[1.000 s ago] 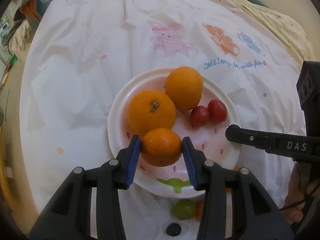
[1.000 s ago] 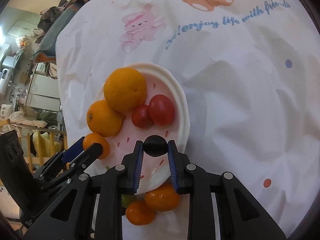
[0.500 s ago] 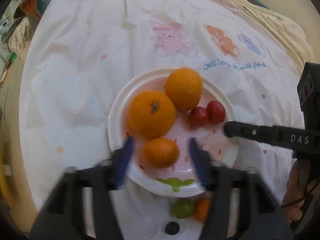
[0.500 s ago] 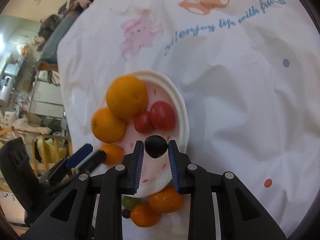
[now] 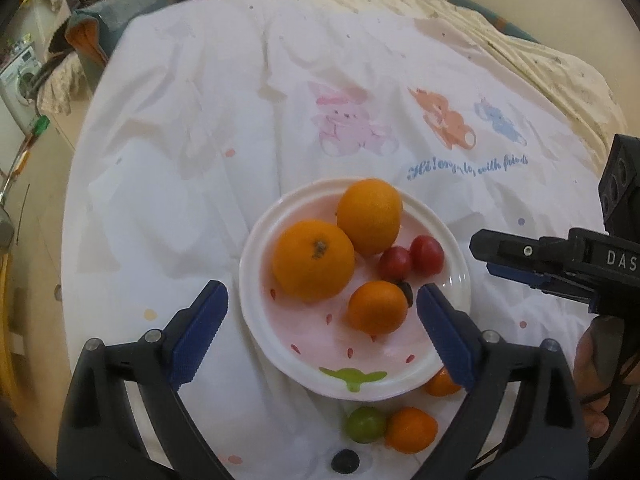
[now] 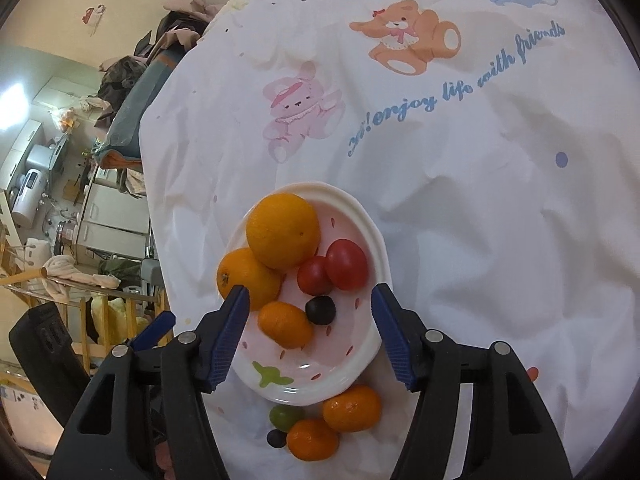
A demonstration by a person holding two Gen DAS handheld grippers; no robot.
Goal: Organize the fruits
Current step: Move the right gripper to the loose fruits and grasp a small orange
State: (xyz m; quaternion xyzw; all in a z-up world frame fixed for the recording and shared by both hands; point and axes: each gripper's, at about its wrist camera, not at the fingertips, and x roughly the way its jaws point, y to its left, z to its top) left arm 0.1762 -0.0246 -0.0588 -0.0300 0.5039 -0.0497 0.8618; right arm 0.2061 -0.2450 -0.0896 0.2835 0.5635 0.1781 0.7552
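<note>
A white plate (image 5: 256, 264) (image 6: 372, 240) on the bedsheet holds two large oranges (image 5: 314, 260) (image 6: 282, 230), two red tomatoes (image 5: 427, 255) (image 6: 346, 264), a small tangerine (image 5: 377, 307) (image 6: 285, 325) and a dark grape (image 5: 406, 291) (image 6: 321, 310). My left gripper (image 5: 322, 332) hangs just above the plate's near side, its jaws opening, the tangerine lying free between them. My right gripper (image 6: 310, 334) also hovers over the plate with jaws opening, the grape and tangerine loose on the plate below. In the left wrist view the right gripper (image 5: 532, 264) reaches in from the right.
Off the plate's near edge lie two small tangerines (image 6: 352, 408) (image 5: 411, 430), a green grape (image 5: 365, 425) (image 6: 286, 418) and another dark grape (image 5: 346, 461) (image 6: 277, 438). The white cartoon-print sheet (image 5: 360, 132) spreads beyond. A person's hand (image 5: 596, 380) holds the right gripper. Clutter lies past the bed's left edge.
The left gripper let go of the small tangerine, which now lies on the plate. The right gripper released the dark grape beside it. Both grippers opened and rose a little.
</note>
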